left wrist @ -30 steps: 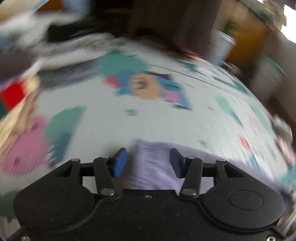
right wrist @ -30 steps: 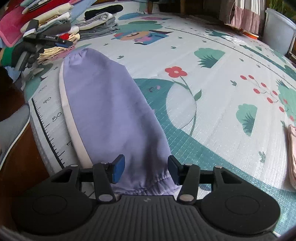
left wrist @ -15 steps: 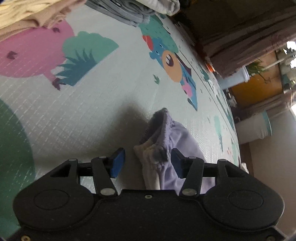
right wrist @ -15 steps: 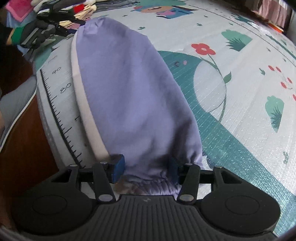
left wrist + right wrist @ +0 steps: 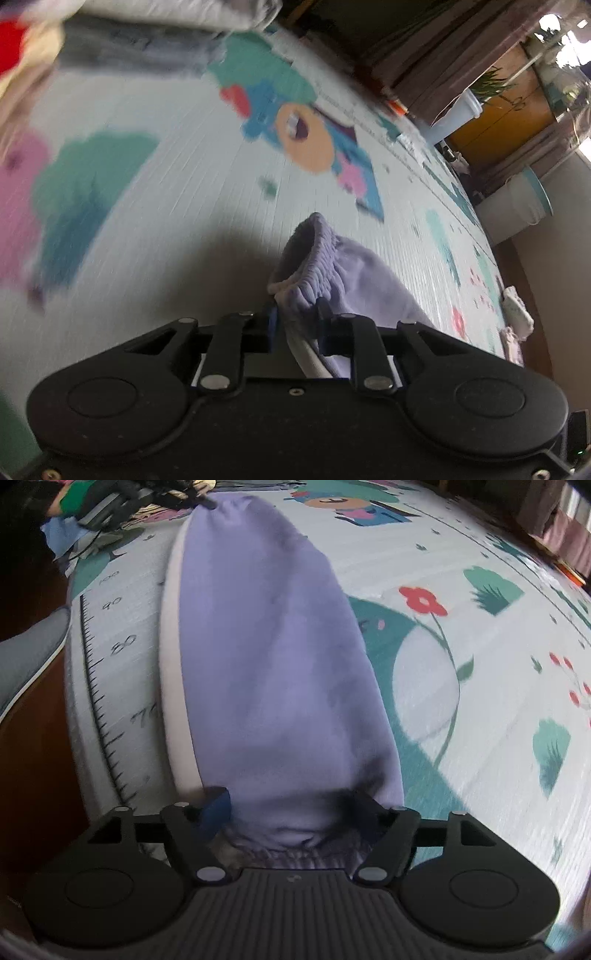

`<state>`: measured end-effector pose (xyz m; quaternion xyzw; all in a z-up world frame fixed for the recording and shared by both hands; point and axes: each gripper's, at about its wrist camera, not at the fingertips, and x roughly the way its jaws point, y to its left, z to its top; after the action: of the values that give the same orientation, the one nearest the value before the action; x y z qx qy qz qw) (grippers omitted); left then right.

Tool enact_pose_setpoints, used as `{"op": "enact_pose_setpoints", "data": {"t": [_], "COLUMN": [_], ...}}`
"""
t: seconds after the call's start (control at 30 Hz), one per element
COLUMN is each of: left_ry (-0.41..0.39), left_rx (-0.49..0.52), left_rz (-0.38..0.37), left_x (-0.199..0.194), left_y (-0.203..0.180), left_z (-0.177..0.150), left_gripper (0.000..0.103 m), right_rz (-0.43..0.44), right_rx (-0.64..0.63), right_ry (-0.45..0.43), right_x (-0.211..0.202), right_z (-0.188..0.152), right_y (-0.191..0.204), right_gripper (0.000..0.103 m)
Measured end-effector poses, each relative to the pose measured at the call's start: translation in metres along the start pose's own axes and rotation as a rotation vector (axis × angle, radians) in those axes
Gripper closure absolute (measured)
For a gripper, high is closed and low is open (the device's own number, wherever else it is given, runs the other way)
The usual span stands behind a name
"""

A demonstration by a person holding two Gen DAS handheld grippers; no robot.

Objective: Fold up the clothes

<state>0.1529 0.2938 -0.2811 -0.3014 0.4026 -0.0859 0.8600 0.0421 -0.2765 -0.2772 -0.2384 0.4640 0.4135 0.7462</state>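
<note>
The left gripper [image 5: 298,319] is closing, jaws pinching the gathered cuff of the lilac garment [image 5: 266,657]. The right gripper [image 5: 291,812] is opening, jaws spread around the other cuff at 6 o'clock on the play mat [image 5: 498,709].

A pale play mat [image 5: 498,709] printed with cartoon animals, green bushes, a red flower and a ruler scale along one edge carries everything. A lilac garment [image 5: 273,657] with a white side stripe lies flat and lengthwise on it near the ruler edge — one gathered elastic end [image 5: 314,266] is bunched up off the surface. Stacks of folded clothes [image 5: 155,40] — grey, cream and red — sit on the mat at its far side, blurred, and a small pale piece of cloth [image 5: 519,314] lies near the opposite edge.
</note>
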Motion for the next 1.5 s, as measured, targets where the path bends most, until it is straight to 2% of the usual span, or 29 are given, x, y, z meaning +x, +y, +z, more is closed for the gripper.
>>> {"op": "enact_pose_setpoints", "data": {"t": [0.1,0.23,0.27,0.37,0.5,0.6,0.7,0.87,1.0,1.17,1.37,1.5], "left_ry": [-0.045,-0.085,-0.093,-0.131,-0.190,-0.220,-0.234,-0.214,-0.181,-0.134,-0.129,-0.118], "left_rx": [-0.042,-0.134,-0.154,-0.083,0.109,0.298,0.536,0.869,1.140,1.354,1.494,1.545], "left_rz": [0.038,0.133,0.153,0.190,0.216,0.230,0.248,0.254,0.266,0.281,0.306,0.271], "left_x": [-0.004,-0.023,-0.027,-0.042,-0.056,-0.054,-0.042,-0.011,0.017,0.041,0.064,0.067], "left_y": [0.012,0.035,0.039,0.023,-0.022,-0.070,-0.118,-0.174,-0.198,-0.209,-0.226,-0.235], "left_z": [0.015,0.007,0.002,-0.005,-0.006,-0.009,-0.023,-0.064,-0.111,-0.162,-0.189,-0.203], "left_gripper": [0.085,0.085,0.085,0.085,0.085,0.085,0.085,0.085,0.085,0.085,0.085,0.085], "right_rz": [-0.036,-0.063,-0.057,-0.019,0.017,0.036,0.063,0.091,0.108,0.123,0.141,0.146], "right_rx": [-0.014,-0.034,-0.041,-0.024,0.033,0.072,0.128,0.212,0.257,0.289,0.334,0.346], "right_ry": [-0.020,-0.046,-0.051,-0.078,-0.090,-0.067,-0.062,-0.073,-0.080,-0.087,-0.095,-0.098], "right_x": [0.011,0.022,0.022,0.015,0.007,0.011,0.014,0.012,0.013,0.012,0.011,0.011], "right_z": [0.028,0.062,0.067,0.072,0.067,0.060,0.054,0.055,0.053,0.051,0.049,0.048], "right_y": [-0.012,-0.027,-0.030,-0.033,-0.028,-0.026,-0.030,-0.041,-0.047,-0.051,-0.056,-0.058], "right_gripper": [0.033,0.039,0.044,0.045,0.045,0.045,0.045,0.045,0.045,0.045,0.045,0.045]}}
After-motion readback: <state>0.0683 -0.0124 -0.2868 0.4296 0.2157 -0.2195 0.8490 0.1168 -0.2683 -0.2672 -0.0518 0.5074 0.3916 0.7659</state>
